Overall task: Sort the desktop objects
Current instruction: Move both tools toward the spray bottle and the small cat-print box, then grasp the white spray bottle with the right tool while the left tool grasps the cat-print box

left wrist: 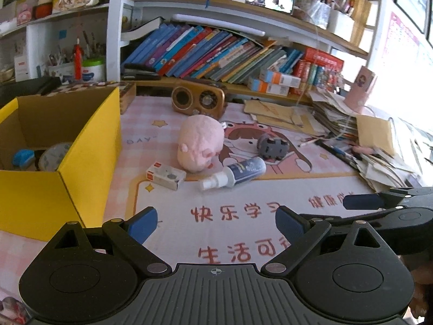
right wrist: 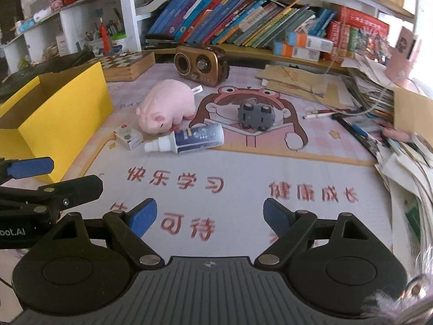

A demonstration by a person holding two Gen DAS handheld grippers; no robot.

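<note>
Both tools hover low over the near edge of the printed desk mat point(right wrist: 243, 168), side by side and holding nothing: the left gripper point(left wrist: 216, 223) has its blue pads spread wide, and the right gripper point(right wrist: 209, 215) is equally wide. The things left to sort lie in a loose cluster well ahead of them on the mat: a pink plush pig point(right wrist: 167, 105), a small white box point(right wrist: 128, 136) just beside the pig's snout, a spray bottle point(right wrist: 189, 138) lying on its side with its nozzle pointing toward the box, and a grey toy car point(right wrist: 255, 115) tipped on its side a little farther right. The yellow cardboard box point(left wrist: 89, 151) stands open at the left, and the left wrist view shows a blue object point(left wrist: 23, 157) and a rounded grey patterned item point(left wrist: 52, 155) already inside, so the sort appears partly done. A sensible next pick is probably the small white box or the bottle, being nearest the yellow box. For the bottle, the fingers should close across the body, not the narrow nozzle, since the round form may roll as one pad touches first. The pig will squash, so a deep central bite suits it. Whichever is taken, the other gripper should stay clear, and the item should be lifted over the box's tall wall before release.
</note>
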